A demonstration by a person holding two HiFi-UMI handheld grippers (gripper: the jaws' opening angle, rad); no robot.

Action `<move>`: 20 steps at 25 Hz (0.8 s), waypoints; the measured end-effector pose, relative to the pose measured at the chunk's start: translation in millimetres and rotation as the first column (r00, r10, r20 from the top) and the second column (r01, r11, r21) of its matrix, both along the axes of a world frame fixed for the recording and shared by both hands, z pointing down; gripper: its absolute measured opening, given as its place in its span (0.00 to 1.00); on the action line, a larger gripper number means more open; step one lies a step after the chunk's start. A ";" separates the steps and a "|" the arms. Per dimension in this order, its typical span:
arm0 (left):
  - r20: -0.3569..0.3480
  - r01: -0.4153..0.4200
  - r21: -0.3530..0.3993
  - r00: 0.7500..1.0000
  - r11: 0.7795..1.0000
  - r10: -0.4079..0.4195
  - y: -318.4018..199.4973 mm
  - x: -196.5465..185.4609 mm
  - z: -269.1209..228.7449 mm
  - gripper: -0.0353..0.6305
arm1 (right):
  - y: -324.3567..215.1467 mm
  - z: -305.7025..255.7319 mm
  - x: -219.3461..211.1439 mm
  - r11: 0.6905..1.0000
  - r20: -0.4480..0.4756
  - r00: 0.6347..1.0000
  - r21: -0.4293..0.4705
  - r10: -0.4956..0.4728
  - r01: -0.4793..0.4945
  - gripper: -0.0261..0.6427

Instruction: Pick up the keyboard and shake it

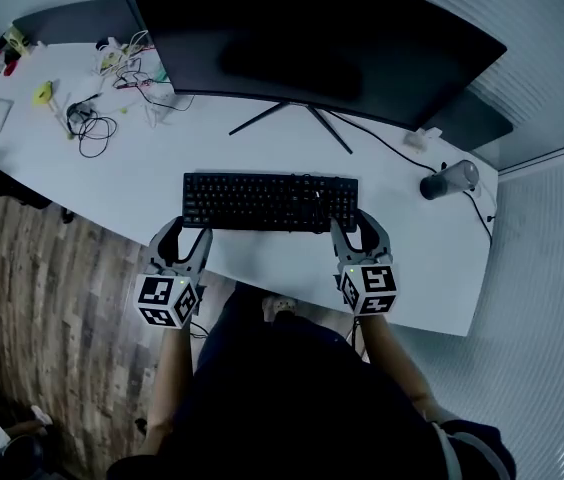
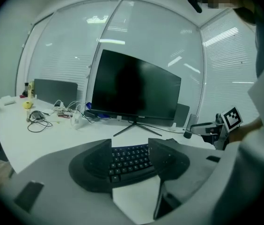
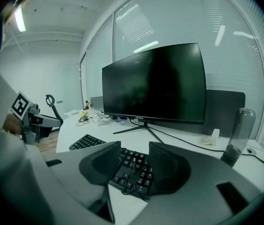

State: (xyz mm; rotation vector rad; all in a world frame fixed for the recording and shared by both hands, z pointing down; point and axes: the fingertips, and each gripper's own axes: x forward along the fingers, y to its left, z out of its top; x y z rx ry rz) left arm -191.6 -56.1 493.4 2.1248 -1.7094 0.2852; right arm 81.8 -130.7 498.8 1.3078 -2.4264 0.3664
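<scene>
A black keyboard [image 1: 270,201] lies flat on the white desk [image 1: 112,183], in front of the monitor. My left gripper [image 1: 186,236] stands at the keyboard's front left corner and my right gripper [image 1: 356,230] at its front right corner. In the left gripper view the keyboard [image 2: 129,159] shows in the gap of the left gripper [image 2: 130,146], whose jaws stand apart without pressing on it. The right gripper view is alike: the keyboard's [image 3: 132,168] end lies between the spread jaws of the right gripper [image 3: 135,149]. Both grippers are open.
A wide black monitor [image 1: 312,38] on a splayed stand rises behind the keyboard. A grey bottle [image 1: 449,180] with a cable sits at the right. Loose wires and small items [image 1: 92,118] clutter the far left. The desk's front edge runs just under the grippers, above wooden floor.
</scene>
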 end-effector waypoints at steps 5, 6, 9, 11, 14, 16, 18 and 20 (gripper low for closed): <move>-0.034 -0.052 -0.087 0.998 0.995 0.049 -34.3 -20.4 42.3 0.39 | -14.6 28.8 -4.8 0.998 -0.089 0.995 -0.052 0.037 -0.041 0.31; -0.040 -0.061 -0.107 0.998 0.992 0.057 -39.4 -24.6 50.1 0.39 | -17.9 33.5 -5.6 0.997 -0.098 0.994 -0.061 0.050 -0.056 0.31; -0.043 -0.087 -0.164 0.996 0.983 0.081 -52.9 -35.1 71.2 0.40 | -28.4 46.8 -5.0 0.991 -0.125 0.988 -0.080 0.095 -0.105 0.31; -0.032 -0.100 -0.196 0.995 0.975 0.096 -60.3 -41.1 83.7 0.41 | -33.7 58.1 -2.0 0.987 -0.161 0.981 -0.099 0.109 -0.126 0.31; -0.029 -0.122 -0.250 0.993 0.961 0.118 -65.2 -47.4 99.3 0.42 | -35.6 72.5 6.2 0.976 -0.198 0.971 -0.143 0.137 -0.167 0.31; -0.040 -0.132 -0.287 0.991 0.949 0.126 -66.4 -51.2 108.1 0.44 | -38.2 80.0 12.6 0.966 -0.215 0.964 -0.166 0.158 -0.196 0.32; -0.052 -0.138 -0.313 0.990 0.940 0.128 -67.8 -53.5 115.2 0.47 | -43.8 87.9 20.8 0.959 -0.230 0.958 -0.184 0.169 -0.214 0.33; -0.063 -0.148 -0.326 0.989 0.934 0.135 -69.3 -53.6 119.6 0.47 | -48.1 97.0 29.8 0.950 -0.236 0.957 -0.219 0.171 -0.224 0.36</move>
